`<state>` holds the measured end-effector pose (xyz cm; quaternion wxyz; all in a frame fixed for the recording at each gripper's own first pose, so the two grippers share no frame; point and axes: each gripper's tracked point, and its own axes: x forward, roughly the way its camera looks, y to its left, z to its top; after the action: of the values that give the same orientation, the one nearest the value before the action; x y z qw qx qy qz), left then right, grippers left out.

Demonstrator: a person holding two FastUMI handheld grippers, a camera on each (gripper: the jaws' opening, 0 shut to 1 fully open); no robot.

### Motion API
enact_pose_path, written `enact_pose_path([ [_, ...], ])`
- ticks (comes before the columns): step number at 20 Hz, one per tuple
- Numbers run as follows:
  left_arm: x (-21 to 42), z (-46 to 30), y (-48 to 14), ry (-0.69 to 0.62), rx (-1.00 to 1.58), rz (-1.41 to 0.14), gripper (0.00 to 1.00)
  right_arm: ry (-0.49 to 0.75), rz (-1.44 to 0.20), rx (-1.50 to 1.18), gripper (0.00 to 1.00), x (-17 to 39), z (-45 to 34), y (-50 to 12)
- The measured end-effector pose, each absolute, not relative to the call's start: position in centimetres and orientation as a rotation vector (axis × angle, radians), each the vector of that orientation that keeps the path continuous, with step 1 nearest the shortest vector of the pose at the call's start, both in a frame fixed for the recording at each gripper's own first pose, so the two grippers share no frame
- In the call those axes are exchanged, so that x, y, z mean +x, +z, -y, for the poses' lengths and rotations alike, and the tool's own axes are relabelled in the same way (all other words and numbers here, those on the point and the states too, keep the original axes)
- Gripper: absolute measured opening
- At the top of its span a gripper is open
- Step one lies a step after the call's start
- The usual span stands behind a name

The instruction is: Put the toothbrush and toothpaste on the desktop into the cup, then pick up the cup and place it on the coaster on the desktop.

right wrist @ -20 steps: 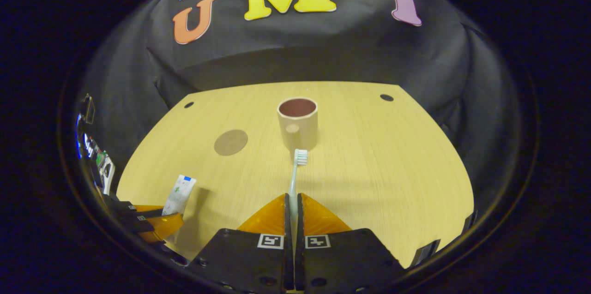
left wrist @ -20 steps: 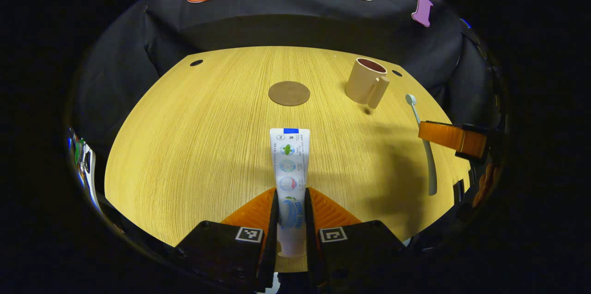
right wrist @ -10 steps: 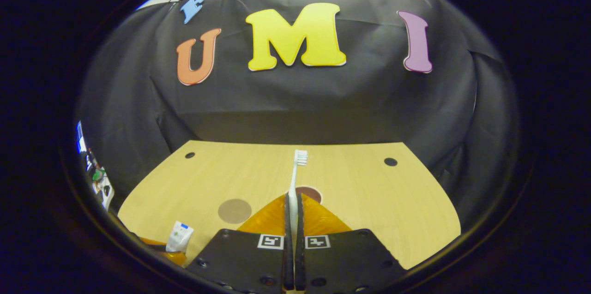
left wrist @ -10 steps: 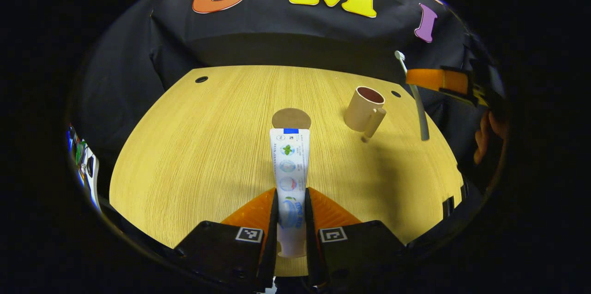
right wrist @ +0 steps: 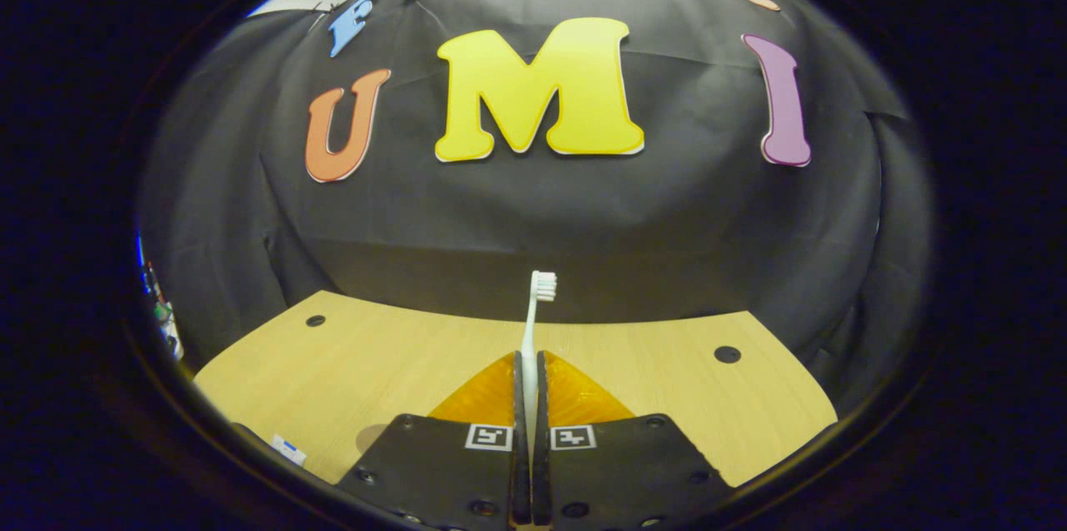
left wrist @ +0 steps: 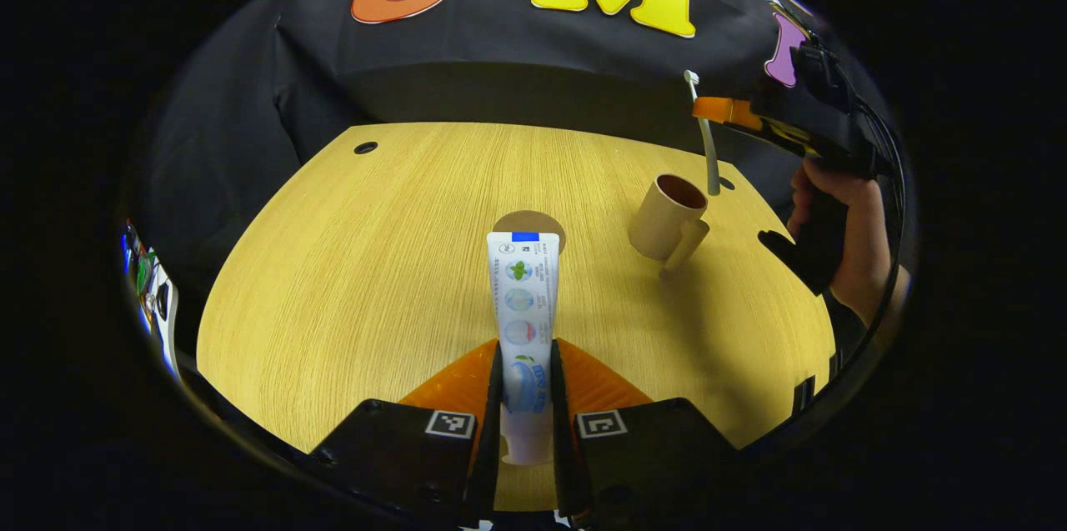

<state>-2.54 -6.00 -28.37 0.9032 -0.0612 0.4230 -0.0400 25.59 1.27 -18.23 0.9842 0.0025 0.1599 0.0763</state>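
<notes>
Left gripper view: one cup [left wrist: 667, 217], one coaster [left wrist: 528, 224], left tongs [left wrist: 525, 364] clamping one toothpaste [left wrist: 523, 298], right tongs [right wrist: 529, 368] pinching one toothbrush [right wrist: 533, 314].

One toothpaste tube [left wrist: 523, 298] lies between the near gripper's fingers. One cup [left wrist: 664, 217], one coaster [left wrist: 528, 224], one toothbrush [right wrist: 532, 323], two grippers [left wrist: 525, 385] [right wrist: 528, 398], one hand [left wrist: 850, 235] and three desktop holes are countable.
</notes>
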Motion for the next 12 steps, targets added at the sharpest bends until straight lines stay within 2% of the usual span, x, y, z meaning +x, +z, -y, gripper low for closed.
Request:
enact_pose_path([
  [12, -2.0, 5.7, -29.5, -0.043, -0.155, -0.908, 0.31, 0.175, -0.247, -0.024, 0.02, 29.4, -2.5, -19.7],
])
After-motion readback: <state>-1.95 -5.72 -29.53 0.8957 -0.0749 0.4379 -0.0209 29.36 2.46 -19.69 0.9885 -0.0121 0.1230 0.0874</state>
